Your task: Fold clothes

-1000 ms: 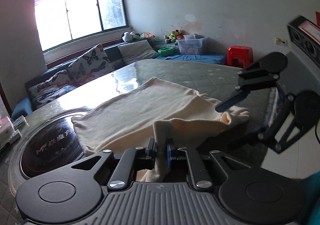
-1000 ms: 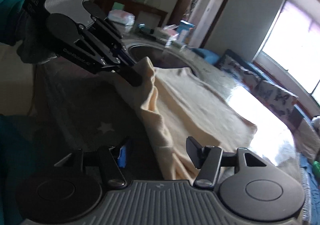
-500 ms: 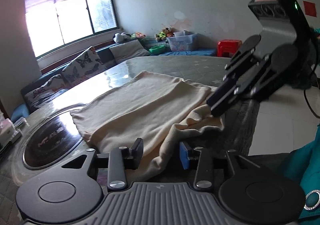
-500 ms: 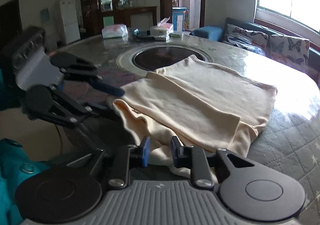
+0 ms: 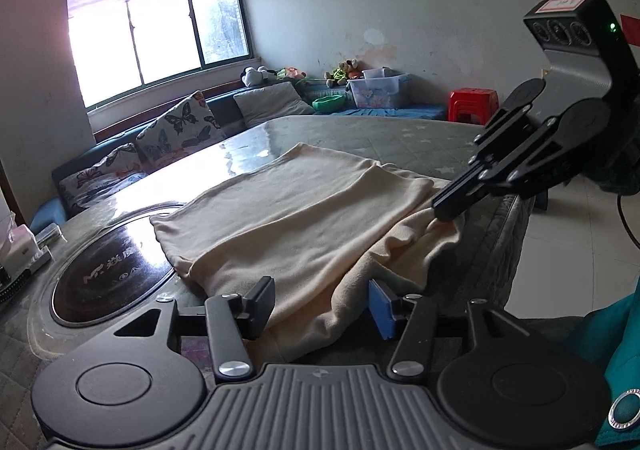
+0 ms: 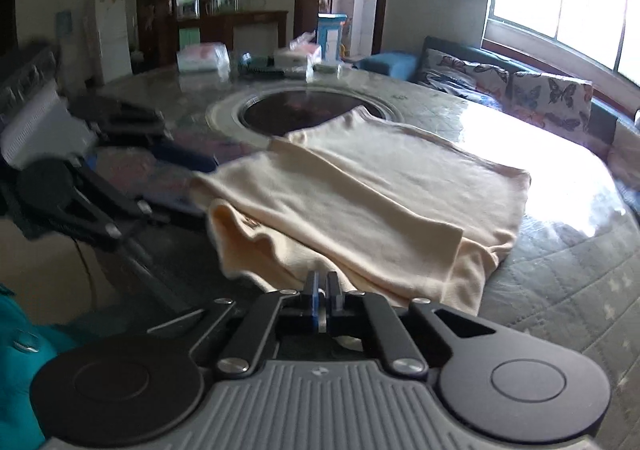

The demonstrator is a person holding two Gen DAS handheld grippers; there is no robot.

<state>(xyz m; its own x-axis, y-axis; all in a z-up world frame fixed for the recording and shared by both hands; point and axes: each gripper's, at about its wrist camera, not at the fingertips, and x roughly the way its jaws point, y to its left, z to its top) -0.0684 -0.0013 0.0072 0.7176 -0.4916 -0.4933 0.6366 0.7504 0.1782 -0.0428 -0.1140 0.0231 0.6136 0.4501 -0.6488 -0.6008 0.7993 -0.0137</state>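
A cream garment (image 5: 304,217) lies partly folded on the round table, one side doubled over and its near edge hanging at the table's rim. My left gripper (image 5: 320,304) is open, its fingers on either side of the near cloth edge. My right gripper (image 6: 322,290) is shut on the garment's near edge (image 6: 360,209). In the left wrist view the right gripper (image 5: 448,207) pinches the cloth's right corner. In the right wrist view the left gripper (image 6: 168,165) is blurred at the left of the cloth.
The table (image 5: 400,137) has a quilted cover and a dark round hotplate (image 5: 108,278) in its middle. Tissue boxes and packets (image 6: 296,57) sit at its far side. A sofa with butterfly cushions (image 5: 176,129) runs under the window. A red stool (image 5: 472,103) stands by the wall.
My left gripper has let go of the cloth and opened wide. My right gripper has closed on the near edge of the garment. The lifted fold now lies flat.
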